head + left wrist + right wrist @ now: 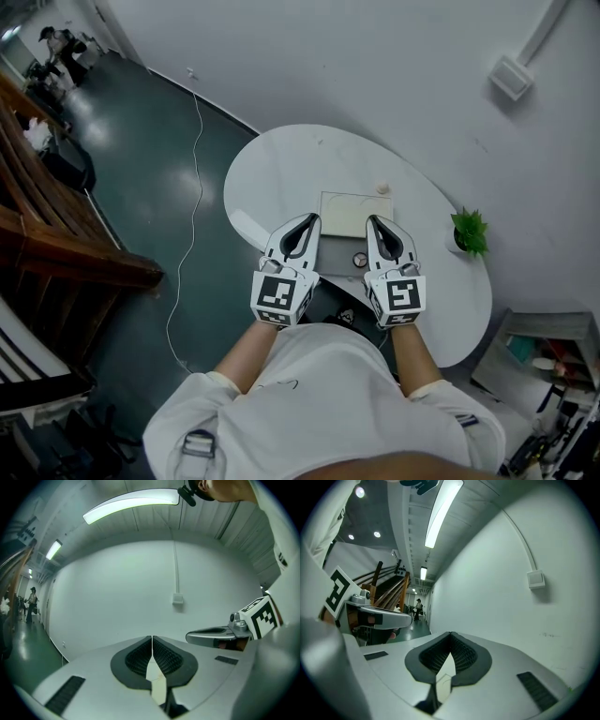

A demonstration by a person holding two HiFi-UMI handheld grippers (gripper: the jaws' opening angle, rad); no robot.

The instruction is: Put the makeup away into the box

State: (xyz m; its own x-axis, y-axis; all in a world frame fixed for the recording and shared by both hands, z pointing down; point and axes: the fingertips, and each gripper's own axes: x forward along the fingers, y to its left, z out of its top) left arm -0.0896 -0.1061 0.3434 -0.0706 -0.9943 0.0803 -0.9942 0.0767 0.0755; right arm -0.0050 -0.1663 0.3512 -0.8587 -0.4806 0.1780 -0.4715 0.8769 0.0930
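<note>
Left hand-held gripper (313,218) and right hand-held gripper (373,220) hide part of the box (352,206).

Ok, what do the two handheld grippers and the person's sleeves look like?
The left gripper and right gripper match: light grey tapered jaws, black ribbed pads, a white cube with black square markers at the rear. No cables show. The person wears a white short-sleeved shirt.

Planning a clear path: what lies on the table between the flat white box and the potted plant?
Nothing: in the head view, that stretch of white table between the box and the plant is bare.
</note>
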